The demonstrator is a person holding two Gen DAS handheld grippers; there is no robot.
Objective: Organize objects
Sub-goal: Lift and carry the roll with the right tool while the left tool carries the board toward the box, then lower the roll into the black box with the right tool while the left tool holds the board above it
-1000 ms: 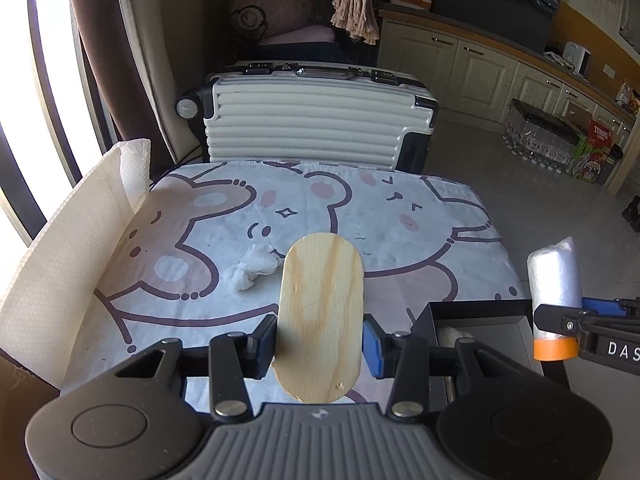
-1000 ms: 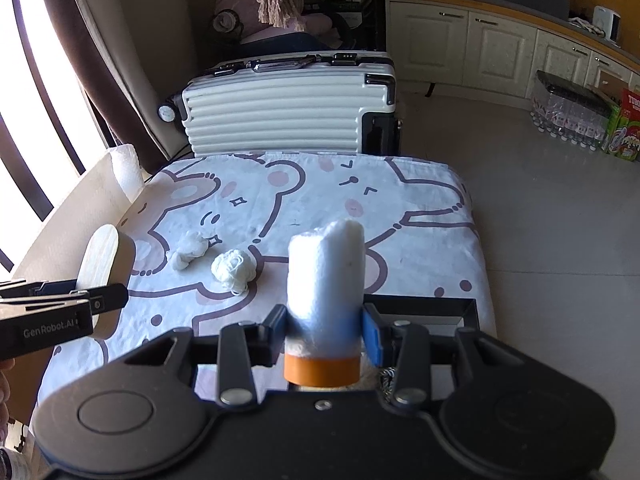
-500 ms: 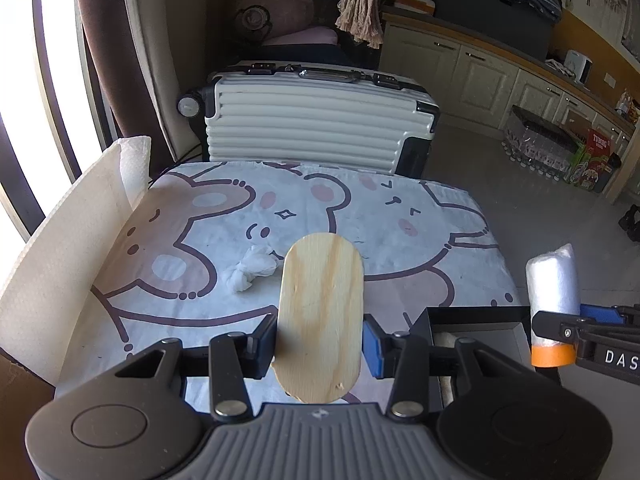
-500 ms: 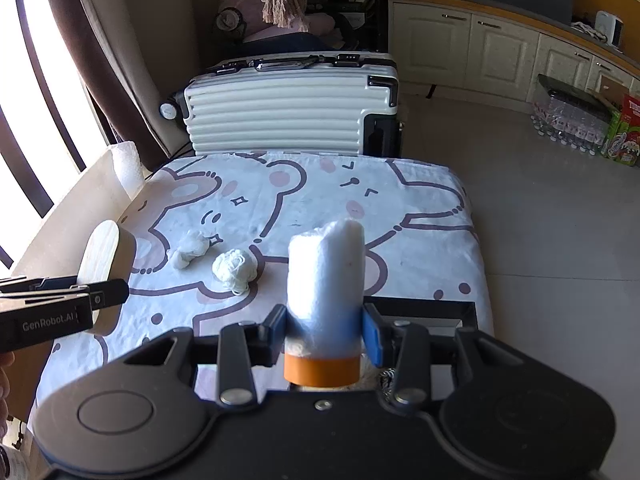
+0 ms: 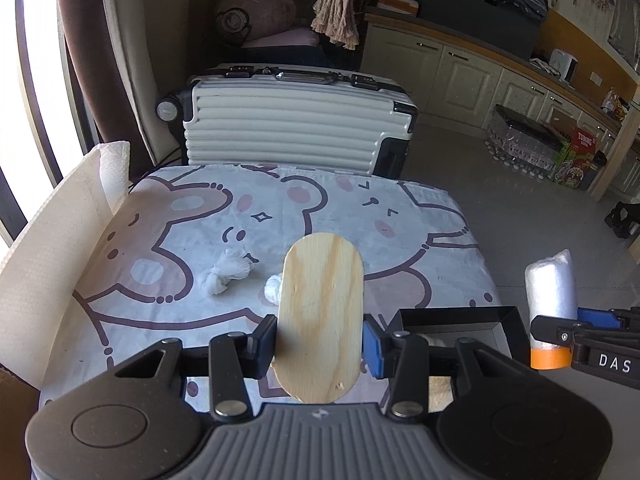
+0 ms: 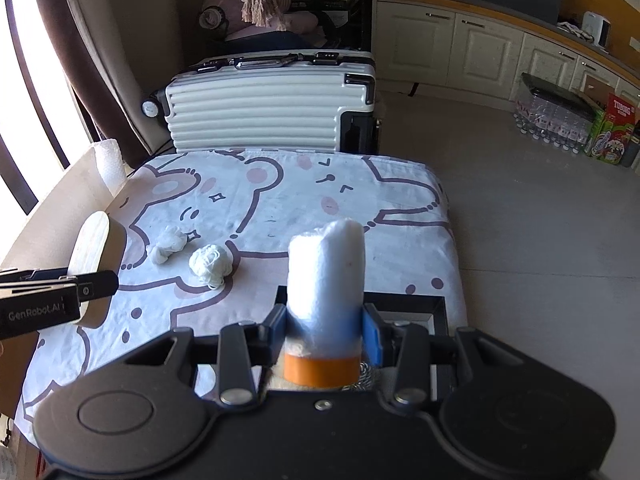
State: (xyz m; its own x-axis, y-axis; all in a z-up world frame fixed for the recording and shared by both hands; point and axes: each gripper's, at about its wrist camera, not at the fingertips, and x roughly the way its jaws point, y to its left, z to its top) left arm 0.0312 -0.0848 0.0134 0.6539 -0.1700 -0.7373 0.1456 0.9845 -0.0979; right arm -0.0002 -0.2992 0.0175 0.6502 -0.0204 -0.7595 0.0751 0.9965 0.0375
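My left gripper (image 5: 320,346) is shut on an oval wooden board (image 5: 322,312), held upright above the near part of the table; it also shows in the right wrist view (image 6: 90,248). My right gripper (image 6: 325,330) is shut on a white plastic-wrapped roll with an orange end (image 6: 326,280), held over a black box (image 6: 436,308). The roll also shows in the left wrist view (image 5: 550,300), beside the black box (image 5: 460,318). Two white crumpled wads (image 6: 168,242) (image 6: 211,263) lie on the bear-print cloth (image 6: 280,200).
A white ribbed suitcase (image 5: 296,120) stands behind the table. A cardboard sheet with white paper (image 5: 52,248) leans along the table's left edge. Cabinets and boxed goods (image 6: 560,120) line the right wall across open floor.
The left gripper with the board has shifted a little right and back, so a second wad shows beside the board. The right gripper holds still.
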